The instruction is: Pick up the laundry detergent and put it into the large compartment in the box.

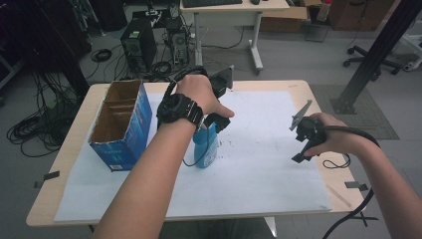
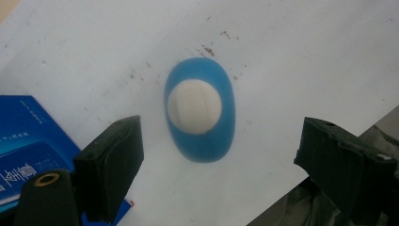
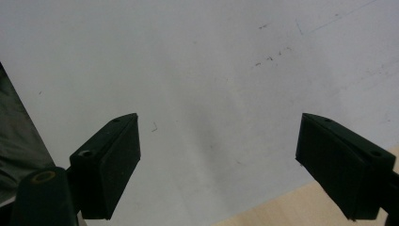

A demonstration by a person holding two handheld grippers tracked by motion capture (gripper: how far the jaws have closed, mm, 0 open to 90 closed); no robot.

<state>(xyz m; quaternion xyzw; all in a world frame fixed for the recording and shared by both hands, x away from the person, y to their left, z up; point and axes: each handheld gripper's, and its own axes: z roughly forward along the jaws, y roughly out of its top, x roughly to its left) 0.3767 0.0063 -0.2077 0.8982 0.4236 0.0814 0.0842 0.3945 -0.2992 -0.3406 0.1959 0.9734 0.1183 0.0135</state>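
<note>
A: Where is the blue bottle (image 1: 206,146) sitting right now?

B: It is standing upright on the white sheet (image 1: 259,164) that is covering the desk (image 1: 298,87), a little left of the middle. Just to its left the blue carton (image 1: 124,124) is standing with its top open, showing brown cardboard inside.

A: And what is the left claw (image 1: 219,121) doing?

B: It is hovering directly above the bottle, pointing down. In the left gripper view the bottle (image 2: 200,115) is showing from the top, a blue oval body with a white round cap (image 2: 194,106), and it is lying between the two black jaws but farther off, with bare sheet showing on either side. The left claw (image 2: 219,157) is standing wide and is gripping nothing; I am seeing no contact with the bottle. A corner of the blue carton (image 2: 28,141) is peeking in at the left edge of that view.

A: What about the right claw (image 1: 300,140)?

B: It is hanging over the right part of the sheet, well apart from the bottle, with its cable trailing off toward the near right. In the right gripper view the right claw (image 3: 219,160) is also spread wide, with nothing between the jaws but the white sheet (image 3: 197,70), which is carrying a few small dark specks. A strip of the bare wooden desk (image 3: 277,212) is showing at the lower right of that view.
</note>
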